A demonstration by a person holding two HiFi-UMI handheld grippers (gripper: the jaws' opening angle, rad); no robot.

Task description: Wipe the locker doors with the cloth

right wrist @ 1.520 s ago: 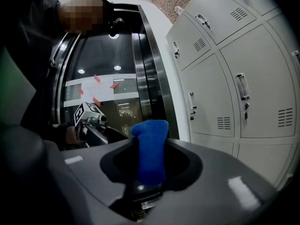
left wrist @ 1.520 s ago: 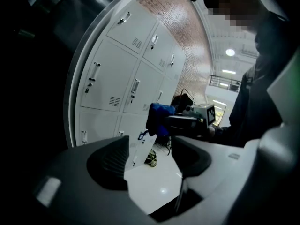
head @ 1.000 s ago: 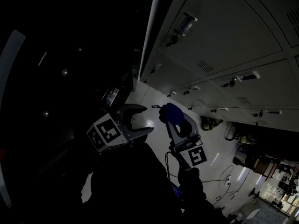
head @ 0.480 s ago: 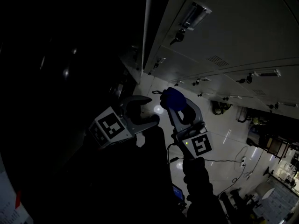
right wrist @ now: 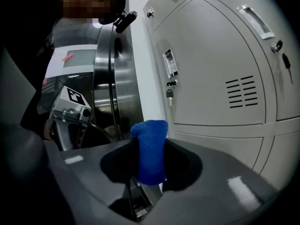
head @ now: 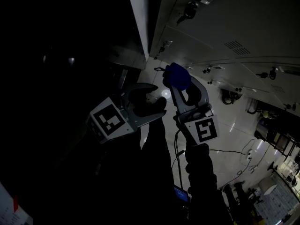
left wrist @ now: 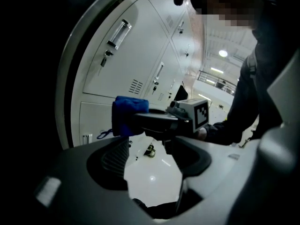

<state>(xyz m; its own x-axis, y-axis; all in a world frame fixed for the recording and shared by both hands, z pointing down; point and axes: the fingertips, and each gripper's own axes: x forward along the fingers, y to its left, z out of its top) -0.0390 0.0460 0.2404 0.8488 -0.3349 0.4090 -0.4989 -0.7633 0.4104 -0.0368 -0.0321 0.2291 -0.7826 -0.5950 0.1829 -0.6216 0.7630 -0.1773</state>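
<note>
Over on the left, the room is lying in deep shadow. The left gripper (head: 157,101) is hanging there with its fingers (left wrist: 115,159) spread wide and nothing between them, only floor showing through the gap. Just beside it, the right gripper (head: 180,84) is pointing up toward the lockers, its fingers (right wrist: 187,165) pressing tight on a blue nubbly cloth (right wrist: 151,151). The cloth is bunched into a thick, upright roll, its rounded top poking out past the fingertips, the fabric looking fuzzy and deep blue. From the left gripper view it is showing as a stubby blue wad (left wrist: 129,114) at the tip of the right gripper, apart from the doors. Further right, the pale grey metal locker doors (head: 243,27) are running in rows, each carrying a handle, a lock and a small louvred vent. Below them a glossy white floor (head: 225,139) is catching reflections of lights, with thin black cables (head: 229,151) trailing across it.
</note>
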